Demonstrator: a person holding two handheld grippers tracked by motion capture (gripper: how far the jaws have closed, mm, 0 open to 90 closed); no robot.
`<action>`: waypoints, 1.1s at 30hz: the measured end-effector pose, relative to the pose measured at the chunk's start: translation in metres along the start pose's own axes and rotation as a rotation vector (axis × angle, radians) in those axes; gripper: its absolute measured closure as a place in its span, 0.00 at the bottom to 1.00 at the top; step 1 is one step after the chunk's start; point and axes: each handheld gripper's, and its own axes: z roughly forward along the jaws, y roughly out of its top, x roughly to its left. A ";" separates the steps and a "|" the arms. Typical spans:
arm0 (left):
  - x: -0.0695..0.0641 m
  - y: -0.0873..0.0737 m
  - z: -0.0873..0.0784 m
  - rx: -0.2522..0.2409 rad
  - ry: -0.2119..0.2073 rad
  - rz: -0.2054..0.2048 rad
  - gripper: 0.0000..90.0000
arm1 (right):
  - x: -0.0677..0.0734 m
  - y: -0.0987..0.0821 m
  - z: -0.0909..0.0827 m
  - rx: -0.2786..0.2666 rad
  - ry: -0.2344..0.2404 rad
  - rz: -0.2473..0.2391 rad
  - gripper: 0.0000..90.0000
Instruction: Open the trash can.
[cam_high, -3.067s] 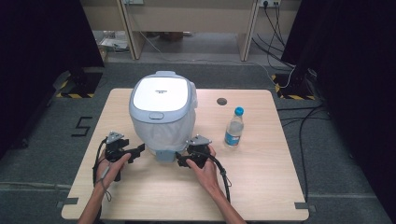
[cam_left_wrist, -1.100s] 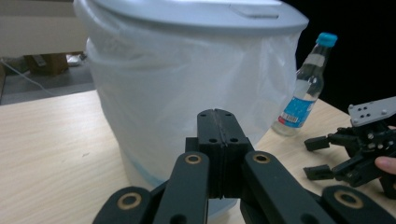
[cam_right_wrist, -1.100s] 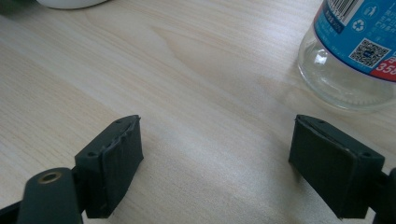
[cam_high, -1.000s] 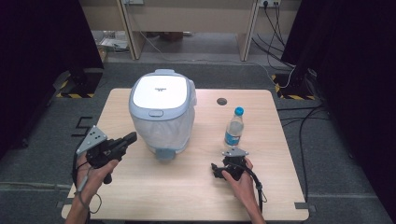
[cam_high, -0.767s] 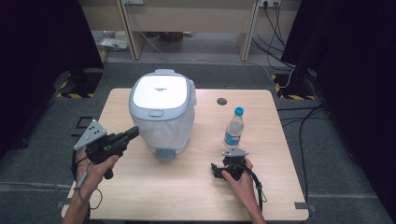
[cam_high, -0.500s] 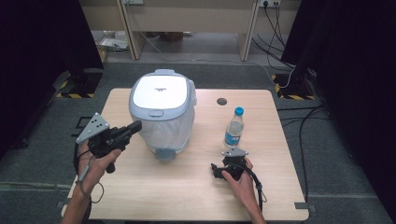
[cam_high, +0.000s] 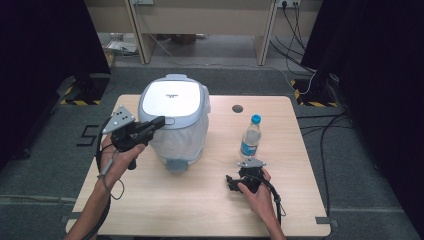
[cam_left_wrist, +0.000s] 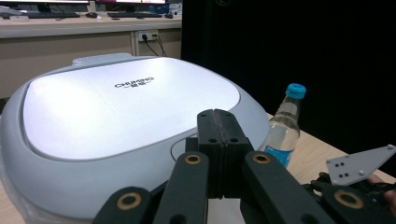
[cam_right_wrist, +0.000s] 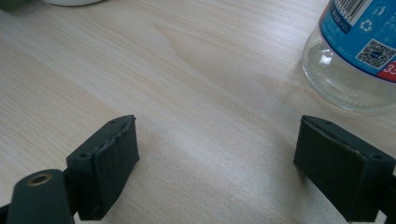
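a light wooden table (cam_high: 165, 200) carries a large grey and white rice cooker (cam_high: 175, 117) with its lid down, and a clear water bottle (cam_high: 250, 137) with a blue cap and a blue label standing upright to the right of it, well apart from the cooker. a small dark round hole (cam_high: 237, 108) is in the table top behind the bottle. the left gripper (cam_high: 152, 124) is held in the person's left hand (cam_high: 117, 157) above the table, at the left side of the cooker, with its tip at the height of the lid edge. in the left gripper view its two black jaws are pressed flat together with nothing between them, and they point over the front edge of the white lid (cam_left_wrist: 126, 109), where a small dark brand name is printed; i cannot tell if the tip touches the lid. the bottle (cam_left_wrist: 285, 128) appears behind the cooker in this view. the right gripper (cam_high: 231, 182) is low at the table, in the right hand (cam_high: 255, 192), just in front of the bottle. in the right gripper view its jaws stand wide apart over bare wood (cam_right_wrist: 196, 93), holding nothing, and the base of the bottle (cam_right_wrist: 350, 56) is near the farther jaw but not between them.
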 end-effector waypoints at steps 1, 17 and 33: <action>0.001 -0.001 0.003 0.008 0.004 0.001 0.99 | 0.000 0.000 0.000 0.000 0.001 -0.002 0.15; 0.000 -0.001 0.009 0.023 0.035 0.062 0.99 | -0.001 0.000 0.000 0.001 0.001 -0.004 0.15; -0.002 -0.003 0.010 0.020 0.050 0.093 0.99 | -0.001 0.001 0.001 0.002 -0.005 -0.001 0.13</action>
